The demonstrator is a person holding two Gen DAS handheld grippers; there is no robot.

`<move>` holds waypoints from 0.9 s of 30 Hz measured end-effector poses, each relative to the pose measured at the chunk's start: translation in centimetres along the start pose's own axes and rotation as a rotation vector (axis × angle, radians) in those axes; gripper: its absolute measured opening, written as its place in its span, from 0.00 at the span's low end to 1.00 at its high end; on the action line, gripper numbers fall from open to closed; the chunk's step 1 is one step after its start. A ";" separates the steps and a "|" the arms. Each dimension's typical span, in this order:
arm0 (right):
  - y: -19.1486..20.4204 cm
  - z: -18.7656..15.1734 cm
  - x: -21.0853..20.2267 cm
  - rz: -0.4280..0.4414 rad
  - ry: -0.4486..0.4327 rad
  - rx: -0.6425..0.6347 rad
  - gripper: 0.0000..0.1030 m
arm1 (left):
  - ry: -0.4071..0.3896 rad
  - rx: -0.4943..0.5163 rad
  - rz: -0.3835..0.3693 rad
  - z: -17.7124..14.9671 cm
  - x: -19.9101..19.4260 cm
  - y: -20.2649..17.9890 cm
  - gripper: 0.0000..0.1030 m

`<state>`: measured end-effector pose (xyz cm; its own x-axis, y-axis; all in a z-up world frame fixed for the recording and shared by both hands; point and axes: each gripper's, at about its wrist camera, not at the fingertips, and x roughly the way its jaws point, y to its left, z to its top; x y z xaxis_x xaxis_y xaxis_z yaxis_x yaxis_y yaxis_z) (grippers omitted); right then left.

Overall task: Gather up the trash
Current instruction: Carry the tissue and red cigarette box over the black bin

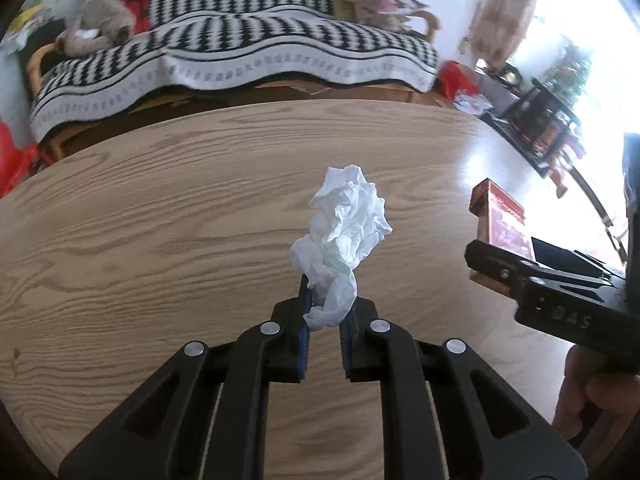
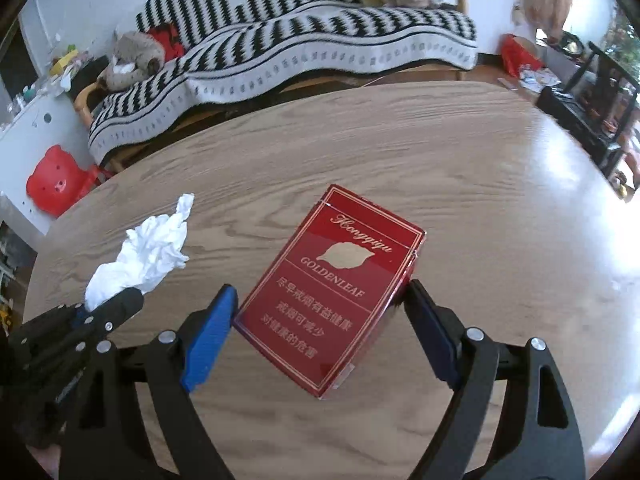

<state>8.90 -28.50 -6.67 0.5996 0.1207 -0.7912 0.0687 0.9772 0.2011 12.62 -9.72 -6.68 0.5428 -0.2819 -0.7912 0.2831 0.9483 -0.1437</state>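
Left gripper [image 1: 325,308] pinches a crumpled tissue [image 1: 344,220], right gripper [image 2: 320,304] clamps a red cigarette pack [image 2: 332,288] — both held above the wood-grain table [image 1: 160,220]. Beyond: sofa w/ black-and-white zigzag blanket [image 2: 320,40], plush toy [image 2: 132,60], bright window on the right.

The left-hand black plastic tongs [image 1: 326,312] are built from two pairs of flat, ribbed link arms with long cut-out slots, each arm pinned by a round silver rivet. Blue ridged rubber pads line the inner faces of the narrow black fingertips. The right-hand black plastic tongs [image 2: 318,312] share the same linkage, rivets and slots, with broad blue pads [image 2: 208,340] on their fingers. Seen from the left wrist view, their black body carries small screws and faint raised lettering on its side.
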 end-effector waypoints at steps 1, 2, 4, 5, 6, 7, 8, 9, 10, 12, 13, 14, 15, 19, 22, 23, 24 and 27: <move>-1.4 -0.4 -1.1 -0.010 -0.006 0.010 0.80 | 0.000 0.017 -0.011 0.0 0.0 -1.1 0.11; -2.5 -0.6 -1.9 -0.018 -0.012 0.022 0.80 | 0.000 0.038 -0.025 0.0 0.0 -2.5 0.11; -5.4 -1.6 -3.8 -0.041 -0.024 0.049 0.80 | 0.001 0.065 -0.048 0.1 0.0 -4.6 0.11; -6.4 -1.9 -4.5 -0.048 -0.027 0.059 0.80 | 0.001 0.080 -0.059 0.1 0.1 -5.7 0.11; -7.6 -2.3 -5.2 -0.060 -0.033 0.071 0.80 | 0.004 0.097 -0.069 0.0 0.1 -6.9 0.11; -9.4 -2.9 -6.2 -0.077 -0.039 0.086 0.80 | 0.006 0.114 -0.081 -0.1 0.2 -8.1 0.11; -10.8 -3.4 -7.0 -0.089 -0.042 0.099 0.80 | 0.010 0.135 -0.094 -0.4 0.3 -9.6 0.11; -11.9 -3.8 -7.5 -0.097 -0.044 0.109 0.80 | 0.014 0.154 -0.108 -0.6 0.3 -11.0 0.11; -13.6 -4.4 -8.4 -0.110 -0.047 0.129 0.80 | 0.017 0.170 -0.119 -0.8 0.4 -12.2 0.11; -16.5 -5.6 -9.8 -0.134 -0.052 0.160 0.80 | 0.024 0.208 -0.144 -1.4 0.4 -15.2 0.11; -17.7 -6.1 -10.4 -0.142 -0.055 0.173 0.80 | 0.027 0.223 -0.157 -1.6 0.4 -16.4 0.11; -18.8 -6.7 -11.1 -0.149 -0.059 0.185 0.80 | 0.029 0.241 -0.175 -2.0 0.3 -18.1 0.11; -19.9 -7.3 -11.8 -0.157 -0.065 0.197 0.80 | 0.030 0.256 -0.188 -2.2 0.2 -19.3 0.11; -25.5 -10.6 -15.4 -0.186 -0.092 0.263 0.80 | 0.045 0.323 -0.258 -3.8 0.0 -25.1 0.11; -29.8 -13.2 -17.6 -0.218 -0.108 0.329 0.80 | 0.056 0.391 -0.317 -5.8 0.0 -29.8 0.11; -30.9 -14.0 -18.1 -0.224 -0.110 0.349 0.80 | 0.059 0.420 -0.338 -6.7 0.0 -31.6 0.11; -32.2 -14.9 -18.6 -0.230 -0.112 0.372 0.80 | 0.066 0.439 -0.354 -7.3 0.1 -32.8 0.11; -36.1 -17.4 -20.1 -0.248 -0.111 0.445 0.80 | 0.108 0.493 -0.406 -9.5 0.5 -36.5 0.11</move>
<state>-19.47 -63.19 -8.11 0.6016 -0.1476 -0.7850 0.5369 0.8024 0.2606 -4.96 -43.08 -7.49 0.2410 -0.5636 -0.7901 0.7931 0.5836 -0.1744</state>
